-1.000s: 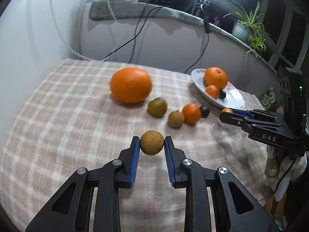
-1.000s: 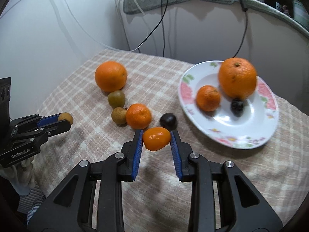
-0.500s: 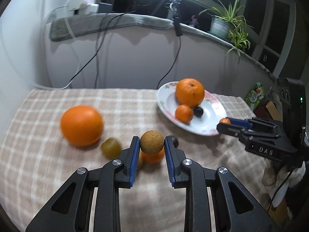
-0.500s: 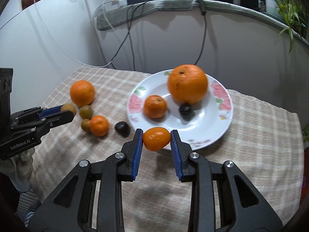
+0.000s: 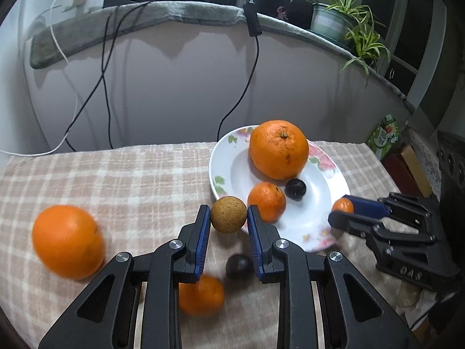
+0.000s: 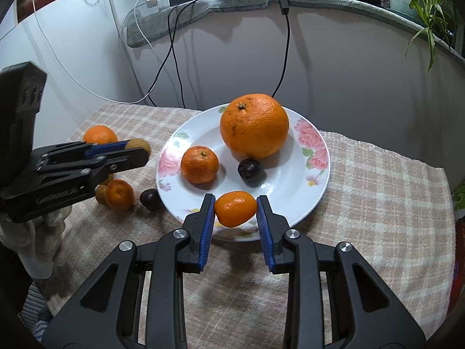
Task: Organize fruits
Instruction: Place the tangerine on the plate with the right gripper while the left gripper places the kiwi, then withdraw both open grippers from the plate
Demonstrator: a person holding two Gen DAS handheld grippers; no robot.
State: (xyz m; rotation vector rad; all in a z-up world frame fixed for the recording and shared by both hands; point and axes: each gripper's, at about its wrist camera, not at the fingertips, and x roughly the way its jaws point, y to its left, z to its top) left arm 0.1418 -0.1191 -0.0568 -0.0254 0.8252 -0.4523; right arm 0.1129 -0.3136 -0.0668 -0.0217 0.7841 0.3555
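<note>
My left gripper [image 5: 228,218] is shut on a small brown round fruit [image 5: 228,214], held above the cloth just left of the flowered white plate [image 5: 229,163]. My right gripper [image 6: 235,208] is shut on a small orange kumquat [image 6: 235,208], held over the plate's [image 6: 290,212] near rim. On the plate lie a big orange [image 6: 254,125], a tangerine [image 6: 199,164] and a dark plum [image 6: 250,169]. On the cloth lie another big orange [image 5: 67,241], a tangerine [image 5: 200,295] and a dark plum [image 5: 239,265].
A checked cloth [image 6: 377,203] covers the table. Cables [image 5: 107,67] hang down the wall behind. A potted plant [image 5: 343,20] stands on the ledge. Boxes [image 5: 386,136] stand past the table's right edge. A brownish fruit [image 6: 101,194] lies by the tangerine [image 6: 119,194].
Both grippers have moved toward the plate with their fruits still held. The left one swung right from the loose fruits; the right one now reaches the plate's near rim.
</note>
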